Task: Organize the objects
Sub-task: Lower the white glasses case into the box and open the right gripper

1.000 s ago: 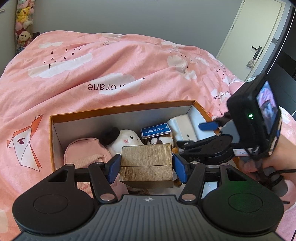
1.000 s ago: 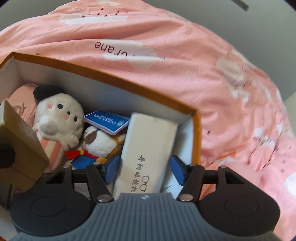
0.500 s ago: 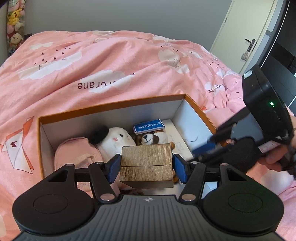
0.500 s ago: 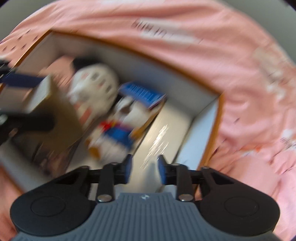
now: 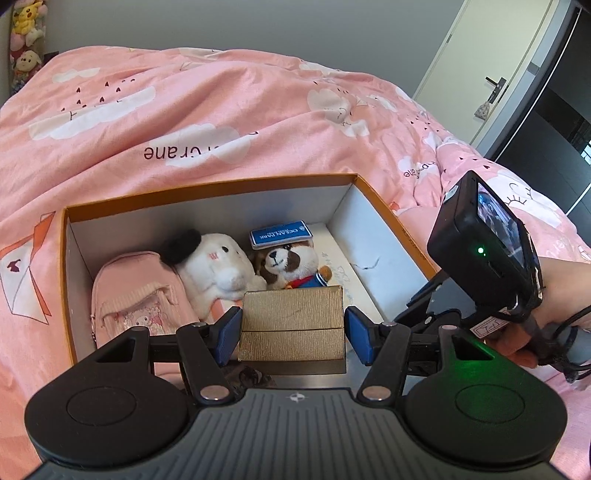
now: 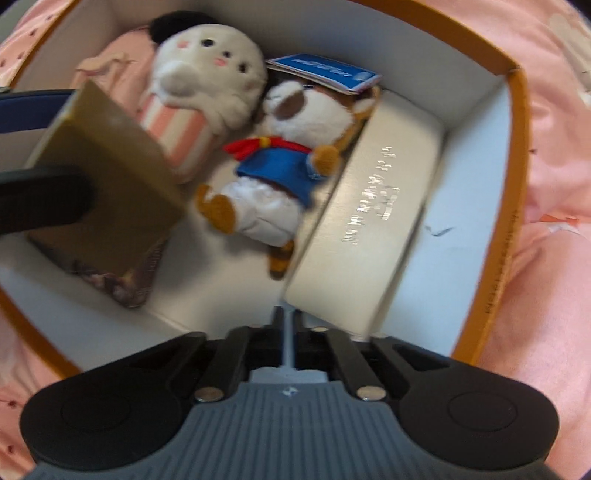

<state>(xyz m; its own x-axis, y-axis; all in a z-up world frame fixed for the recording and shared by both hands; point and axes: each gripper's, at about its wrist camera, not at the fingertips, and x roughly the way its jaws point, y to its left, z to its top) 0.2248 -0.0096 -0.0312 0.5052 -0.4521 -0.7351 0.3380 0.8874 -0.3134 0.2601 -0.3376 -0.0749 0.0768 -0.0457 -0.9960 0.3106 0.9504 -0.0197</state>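
One gold box (image 5: 291, 325) is clamped between the blue pads of the left gripper (image 5: 291, 332), held over the near part of the orange storage box (image 5: 388, 221). The right gripper (image 6: 286, 325) is seen with its fingers drawn together, apparently on nothing, though that view is blurred. Farther inside lie two plush toys: one white (image 5: 218, 269), one brown dog (image 5: 291, 264). One pink pouch (image 5: 136, 295) lies left, one white case (image 6: 369, 206) right.

Pink cloud-print duvet (image 5: 221, 122); white door (image 5: 491, 66) with handle; shelved plush toys (image 5: 24, 33).

The bedspread (image 5: 221, 122) reads "crane"; the blue card (image 5: 280, 234) reads "OCEAN PARK".
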